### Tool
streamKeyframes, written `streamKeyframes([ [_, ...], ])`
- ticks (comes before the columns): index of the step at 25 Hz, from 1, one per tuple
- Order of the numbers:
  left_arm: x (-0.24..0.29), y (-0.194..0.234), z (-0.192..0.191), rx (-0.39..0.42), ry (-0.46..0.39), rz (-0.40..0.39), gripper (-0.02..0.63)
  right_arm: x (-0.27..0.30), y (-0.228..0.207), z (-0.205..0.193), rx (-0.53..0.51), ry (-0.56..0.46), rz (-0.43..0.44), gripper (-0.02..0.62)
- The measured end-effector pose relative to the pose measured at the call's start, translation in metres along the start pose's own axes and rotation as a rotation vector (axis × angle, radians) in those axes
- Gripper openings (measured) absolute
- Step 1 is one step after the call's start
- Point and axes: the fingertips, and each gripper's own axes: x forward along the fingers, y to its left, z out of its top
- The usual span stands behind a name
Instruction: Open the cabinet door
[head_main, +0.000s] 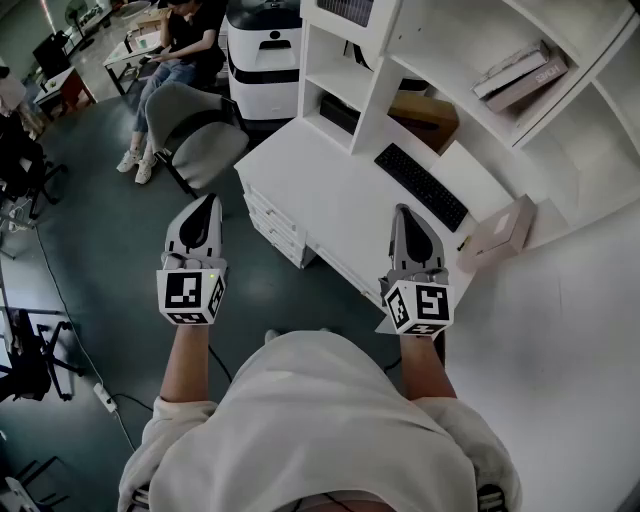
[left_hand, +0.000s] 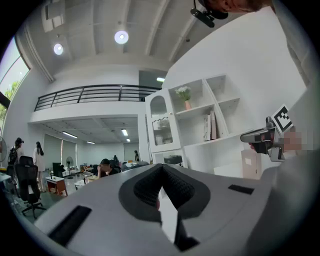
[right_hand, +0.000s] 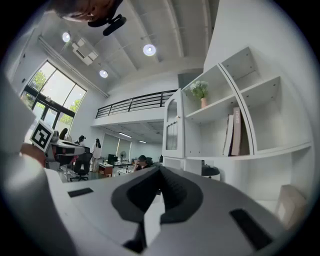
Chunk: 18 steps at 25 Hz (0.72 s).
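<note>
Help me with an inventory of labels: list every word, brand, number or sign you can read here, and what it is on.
No text here is readable.
The books: faint print, too blurred to read.
The keyboard: key legends too small to read.
The left gripper and right gripper: black-and-white square marker patterns only, no words.

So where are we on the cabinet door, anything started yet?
Done: nothing visible. The cabinet door in the white shelf unit looks shut, though its handle can't be made out.
In hand: nothing. The left gripper and right gripper are both closed and empty, held level in front of the unit.
Left: reach the door, take hold of it and swing it open.
</note>
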Motion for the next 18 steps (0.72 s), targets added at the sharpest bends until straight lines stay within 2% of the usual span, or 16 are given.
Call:
streamKeyframes([
  [18,0.0043,0.0072,-0.0090,-0.010,0.011,-0.015,-0.002,0.0082,0.0044,-0.0014,0.014,-0.001,-0.004,0.002],
])
